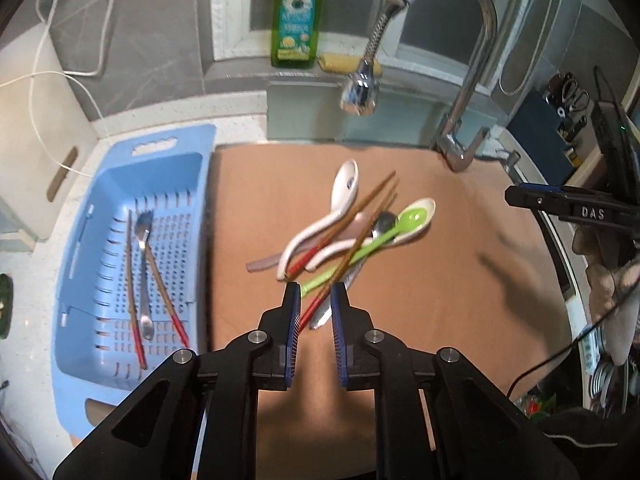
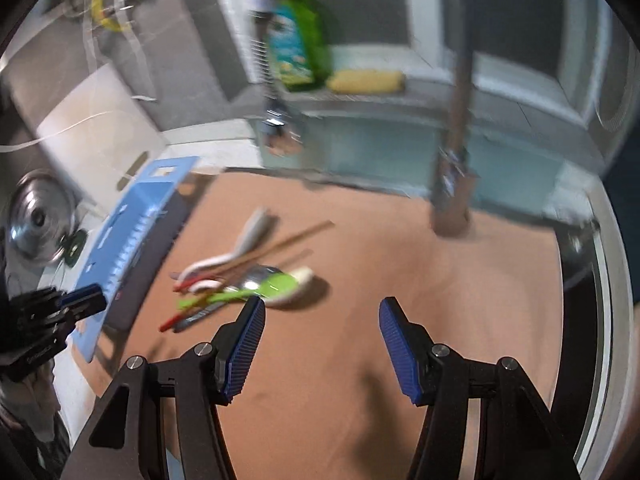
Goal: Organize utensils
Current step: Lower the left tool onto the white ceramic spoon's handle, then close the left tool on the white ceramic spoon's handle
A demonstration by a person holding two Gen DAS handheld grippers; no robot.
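A pile of utensils lies on the brown mat [image 1: 460, 280]: a white ceramic spoon [image 1: 336, 204], a green spoon [image 1: 400, 224], a metal spoon [image 1: 383, 224] and red-tipped chopsticks [image 1: 352, 252]. My left gripper [image 1: 315, 292] is open, its pads either side of a chopstick's red end, apart from it. The blue basket [image 1: 80, 264] on the left holds a metal spoon [image 1: 143, 264] and two chopsticks [image 1: 168, 300]. My right gripper [image 2: 322, 308] is open and empty above the mat, right of the pile [image 2: 248, 280]. That view is blurred.
A faucet [image 1: 472, 80] stands at the back right of the mat. A green soap bottle [image 1: 295, 16] and a yellow sponge [image 1: 340, 62] sit on the sill behind. A white cutting board [image 1: 36, 128] and cable lean at the left. The right gripper [image 1: 572, 208] shows at the left wrist view's right edge.
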